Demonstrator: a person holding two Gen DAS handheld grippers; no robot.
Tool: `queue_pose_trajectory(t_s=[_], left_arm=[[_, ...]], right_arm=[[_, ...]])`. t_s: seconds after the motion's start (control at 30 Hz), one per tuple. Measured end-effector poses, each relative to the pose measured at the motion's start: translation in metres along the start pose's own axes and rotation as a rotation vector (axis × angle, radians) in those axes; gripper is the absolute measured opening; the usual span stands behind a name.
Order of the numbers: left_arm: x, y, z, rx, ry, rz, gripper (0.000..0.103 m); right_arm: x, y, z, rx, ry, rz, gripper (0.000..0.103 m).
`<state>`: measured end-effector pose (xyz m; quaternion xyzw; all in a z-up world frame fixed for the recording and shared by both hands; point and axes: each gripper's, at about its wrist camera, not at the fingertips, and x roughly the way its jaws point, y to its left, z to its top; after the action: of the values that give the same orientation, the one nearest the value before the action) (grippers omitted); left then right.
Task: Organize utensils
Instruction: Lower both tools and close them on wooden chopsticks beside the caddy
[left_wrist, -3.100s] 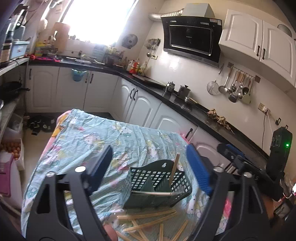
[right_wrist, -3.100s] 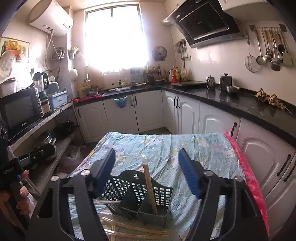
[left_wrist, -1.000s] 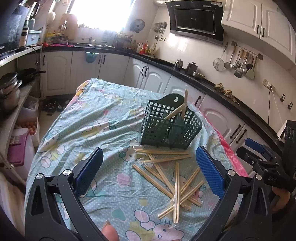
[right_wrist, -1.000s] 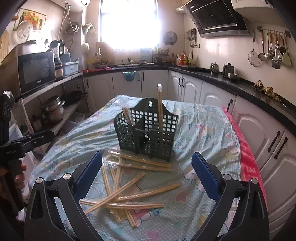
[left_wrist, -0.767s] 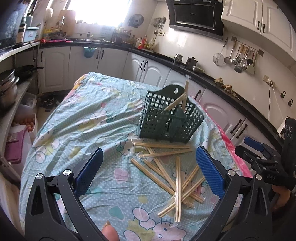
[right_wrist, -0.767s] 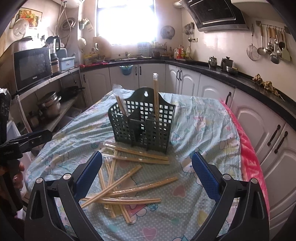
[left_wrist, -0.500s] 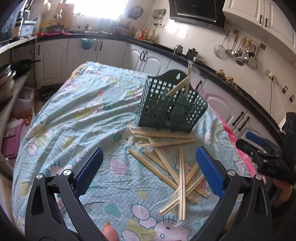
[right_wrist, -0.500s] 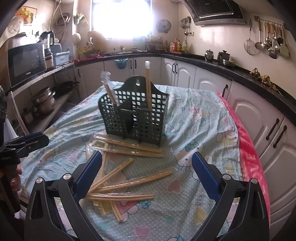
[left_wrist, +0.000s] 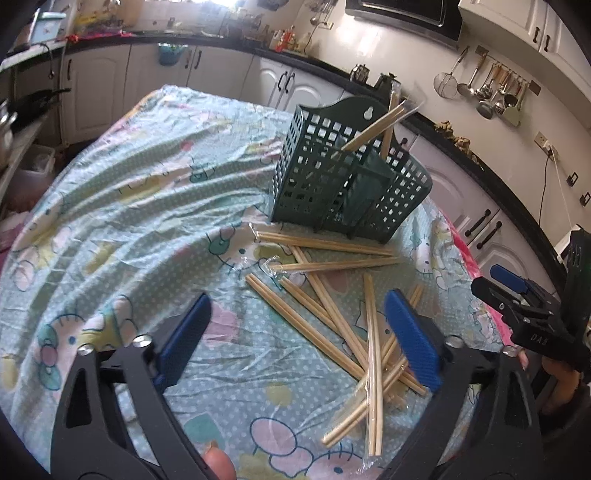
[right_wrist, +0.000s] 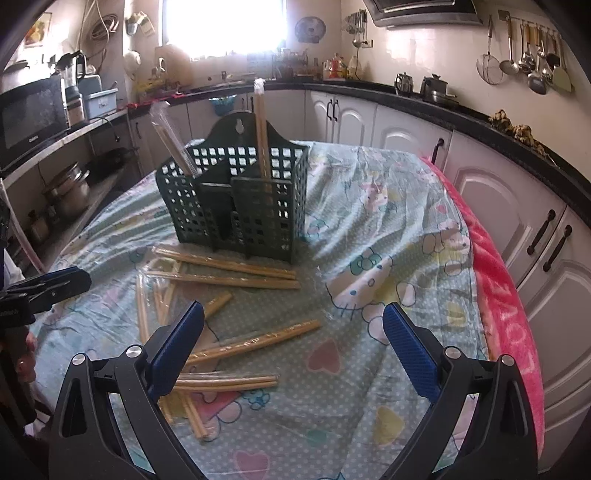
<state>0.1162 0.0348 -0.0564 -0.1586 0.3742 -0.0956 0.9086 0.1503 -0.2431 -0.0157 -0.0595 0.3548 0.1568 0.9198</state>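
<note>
Both your claws spread, empty: left claw (left_wrist: 297, 332), right claw (right_wrist: 293, 345). Loose chopsticks (right_wrist: 251, 345) just ahead on tabletop (right_wrist: 388, 229), basket (right_wrist: 236, 206) beyond, holding 2 wrapped pairs. Step: picking next pair. Lower, pinch, lift into basket.

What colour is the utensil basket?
Dark green basket, clearest in the right wrist view.
</note>
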Motion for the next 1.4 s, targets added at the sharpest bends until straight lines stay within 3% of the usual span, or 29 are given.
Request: queue_pose_trajectory(t_s=[0.1,0.27,0.43,0.67,0.93,1.13,1.4], left_arm=[[0.01,0.003,0.0,-0.011,0.018,-0.004,0.069],[0.021,0.008,0.002,-0.032,0.036,-0.025,0.06],[0.031,0.013,0.006,-0.053,0.053,-0.049,0.054],[0.043,0.013,0.01,-0.056,0.077,-0.066,0.049],[0.052,0.014,0.014,-0.07,0.09,-0.093,0.042],[0.058,0.014,0.014,-0.07,0.105,-0.1,0.042],[0.066,0.016,0.014,-0.102,0.113,-0.101,0.037]], right_arm=[[0.006,-0.003,-0.002,0.01,0.014,0.004,0.095],[0.018,-0.007,-0.007,0.025,0.048,0.008,0.094],[0.036,-0.014,-0.009,0.058,0.097,0.026,0.085],[0.063,-0.018,-0.007,0.105,0.166,0.062,0.065],[0.089,-0.027,-0.006,0.146,0.219,0.072,0.055],[0.098,-0.032,-0.012,0.17,0.229,0.091,0.046],[0.095,-0.041,-0.011,0.191,0.206,0.072,0.017]])
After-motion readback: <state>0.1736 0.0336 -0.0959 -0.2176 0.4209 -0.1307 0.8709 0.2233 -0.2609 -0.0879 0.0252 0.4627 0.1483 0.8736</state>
